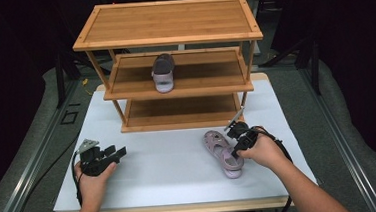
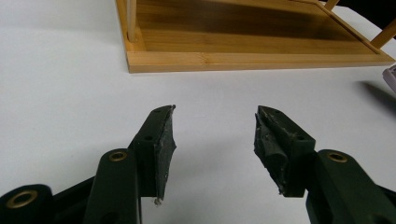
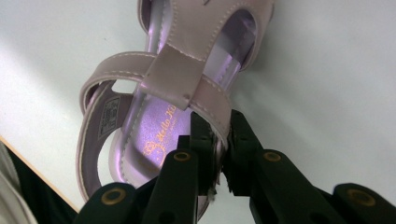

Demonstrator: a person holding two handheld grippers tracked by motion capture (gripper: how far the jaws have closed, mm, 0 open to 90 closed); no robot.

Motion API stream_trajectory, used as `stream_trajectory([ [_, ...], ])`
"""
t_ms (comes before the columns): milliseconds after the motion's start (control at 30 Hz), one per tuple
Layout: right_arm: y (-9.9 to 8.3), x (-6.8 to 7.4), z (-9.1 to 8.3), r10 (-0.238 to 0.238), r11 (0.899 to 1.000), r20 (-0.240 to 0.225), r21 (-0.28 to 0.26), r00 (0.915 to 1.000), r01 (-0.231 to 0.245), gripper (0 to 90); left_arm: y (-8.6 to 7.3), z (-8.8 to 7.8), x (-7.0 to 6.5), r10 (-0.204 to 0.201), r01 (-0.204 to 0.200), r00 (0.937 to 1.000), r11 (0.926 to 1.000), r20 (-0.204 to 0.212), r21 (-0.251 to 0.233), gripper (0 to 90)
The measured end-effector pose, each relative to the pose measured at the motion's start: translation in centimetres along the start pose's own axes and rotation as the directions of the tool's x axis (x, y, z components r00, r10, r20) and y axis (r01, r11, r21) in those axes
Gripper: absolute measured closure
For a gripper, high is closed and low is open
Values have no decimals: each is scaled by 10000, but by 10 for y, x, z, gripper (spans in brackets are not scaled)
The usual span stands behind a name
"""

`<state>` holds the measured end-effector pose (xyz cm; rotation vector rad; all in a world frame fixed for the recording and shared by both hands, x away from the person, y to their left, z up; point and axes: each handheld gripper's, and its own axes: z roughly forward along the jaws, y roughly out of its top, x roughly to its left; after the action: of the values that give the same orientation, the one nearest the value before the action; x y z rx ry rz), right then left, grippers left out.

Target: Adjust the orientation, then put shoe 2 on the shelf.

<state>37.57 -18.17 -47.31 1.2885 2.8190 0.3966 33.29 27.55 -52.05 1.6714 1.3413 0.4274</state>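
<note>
Presently, item one: my right gripper (image 1: 236, 138), held in my right hand (image 1: 262, 151), forearm entering from the near right corner and angled inward toward the table's middle. Jaws pinched together on the side strap of the pink sandal (image 3: 173, 88); in the right gripper view one pad sits inside the shoe and the other outside, with the strap wall squeezed between them. Wrist bent so the tool points down and to my left onto the shoe.

Item two: the pink sandal itself, lying on the white table (image 1: 170, 162) directly under that gripper, sole down, its toe pointing away toward the rack and its heel nearest my right hand. The grip is at the ankle-strap end; the toe section extends beyond the jaws.

Item three: my left gripper (image 1: 118, 152), in my left hand (image 1: 91, 175), well apart from the sandal on the opposite side of the table. Forearm comes straight up from the near edge; the tool is held about level, just above the tabletop, pointing across toward the right. Jaws spread wide with bare white table between them.

Item four: wooden shoe rack (image 1: 169, 39), three tiers, standing beyond both grippers at the far side of the table. Its bottom shelf lies just ahead of the left jaws.

Item five: second sandal (image 1: 163, 72), on the rack's middle shelf, far from both grippers.
</note>
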Motion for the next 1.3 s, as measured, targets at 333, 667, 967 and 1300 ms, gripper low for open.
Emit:
stream_trajectory([
  [333,-7,6,-17,291,9827,-139,-1827,9995,-311,836,0,0,0,1,-1,10000,10000,-24,14,471],
  [667,-26,18,-30,971,8539,95,-5145,9952,-784,836,0,0,1,9,-9,10000,10000,-77,-56,472],
  [967,-19,23,-54,1260,7404,-193,-6636,9918,-1070,835,0,-1,0,126,-127,9999,9998,-69,-140,471],
  [1300,6,27,-79,1269,7142,-12,-6938,9919,-922,836,0,-2,2,108,-110,9998,9999,-142,-117,470],
])
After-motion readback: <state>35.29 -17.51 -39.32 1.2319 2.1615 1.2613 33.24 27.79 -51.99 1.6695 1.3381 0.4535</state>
